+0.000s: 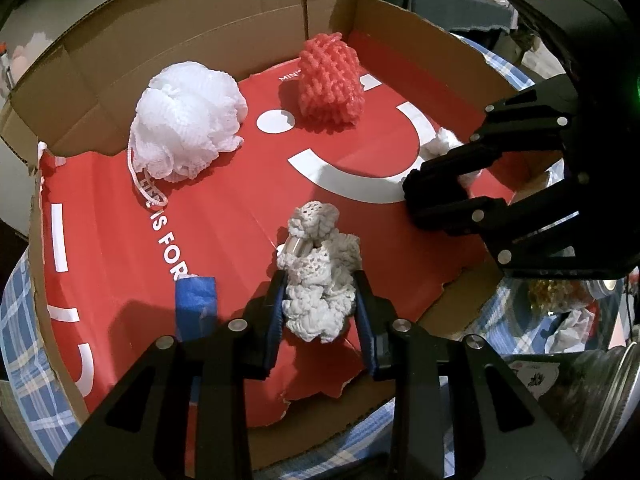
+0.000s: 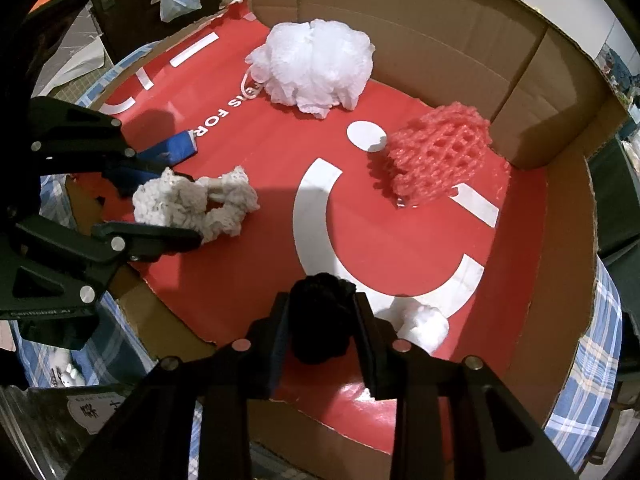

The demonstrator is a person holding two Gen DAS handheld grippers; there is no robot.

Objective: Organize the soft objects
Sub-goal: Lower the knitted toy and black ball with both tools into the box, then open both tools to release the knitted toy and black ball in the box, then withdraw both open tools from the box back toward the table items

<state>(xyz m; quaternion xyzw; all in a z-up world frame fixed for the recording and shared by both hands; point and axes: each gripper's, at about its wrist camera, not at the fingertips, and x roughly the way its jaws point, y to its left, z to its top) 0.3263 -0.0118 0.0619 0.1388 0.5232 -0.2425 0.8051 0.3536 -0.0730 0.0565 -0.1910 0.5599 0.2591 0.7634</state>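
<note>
- Inside the shallow cardboard box [image 1: 256, 12], on its red printed liner [image 1: 248, 184], lay several soft things: a white mesh puff [image 1: 188, 120] near the back wall, a red foam net [image 1: 330, 80] further along that wall, a crumpled grey-white net [image 1: 320, 280] near the front edge, a black pom [image 2: 320, 316] and a small white wad [image 2: 424, 320].
- Beneath the box a blue plaid cloth [image 1: 24, 328] showed at the edges.
- A strip of blue tape [image 1: 196, 304] was stuck to the liner just beside the grey-white net.
- The white puff was fluffy and rounded, with a looped cord [image 1: 150, 196] trailing from it onto the liner.
- The red net stood as a squat honeycomb-textured block, well apart from the puff.
- The grey-white net was lacy and bunched, resting on the liner, with something shiny and metallic showing in its folds.
- The left hand-held gripper [image 1: 322, 314] was clenched on the grey-white net, both pads pressing its sides.
- The right hand-held gripper [image 2: 322, 334] was grasping the black pom, a dark woolly ball, low over the liner at the box's front edge; the white wad lay just beside it.
- Both grippers pointed steeply down into the box, near one another.
</note>
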